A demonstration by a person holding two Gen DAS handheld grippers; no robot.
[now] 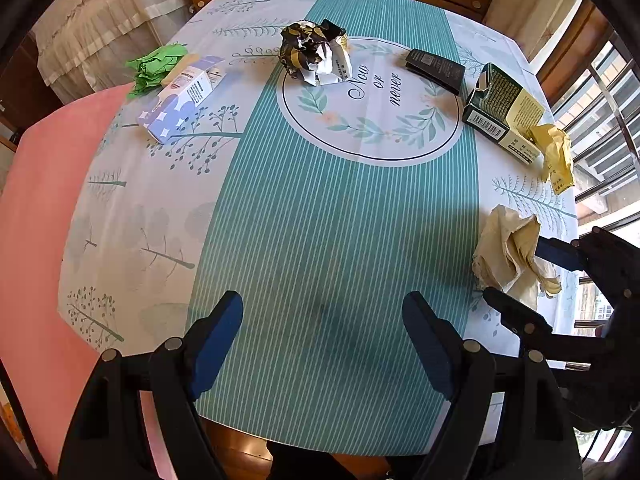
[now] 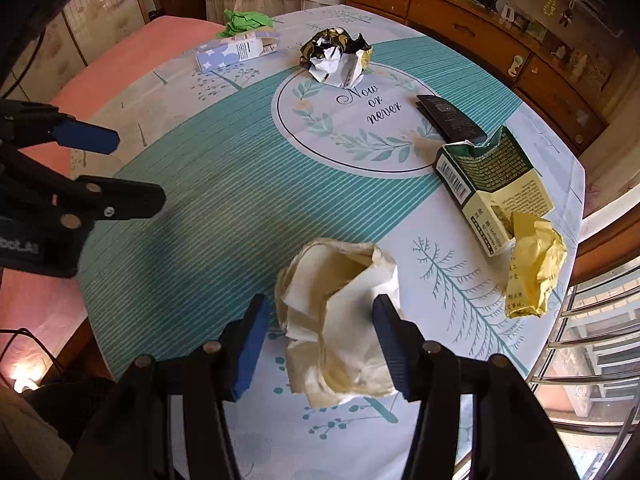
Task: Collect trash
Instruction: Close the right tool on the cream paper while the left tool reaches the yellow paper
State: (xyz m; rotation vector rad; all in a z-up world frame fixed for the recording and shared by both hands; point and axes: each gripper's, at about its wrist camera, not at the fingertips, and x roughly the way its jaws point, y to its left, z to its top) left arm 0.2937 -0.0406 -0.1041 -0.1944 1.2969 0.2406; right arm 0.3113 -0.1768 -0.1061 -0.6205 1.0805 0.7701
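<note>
Crumpled cream paper (image 2: 340, 320) sits between right claw (image 2: 320, 340) fingers

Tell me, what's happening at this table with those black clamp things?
A person holds two hand grippers and is clearing litter off the tablecloth. The right gripper is open, its fingers either side of a crumpled beige paper, not yet squeezing it. The left gripper is open and holds nothing. Still lying there: a green-and-cream carton, a yellow wrapper, a black-and-gold wad, a purple box and green paper.
</note>
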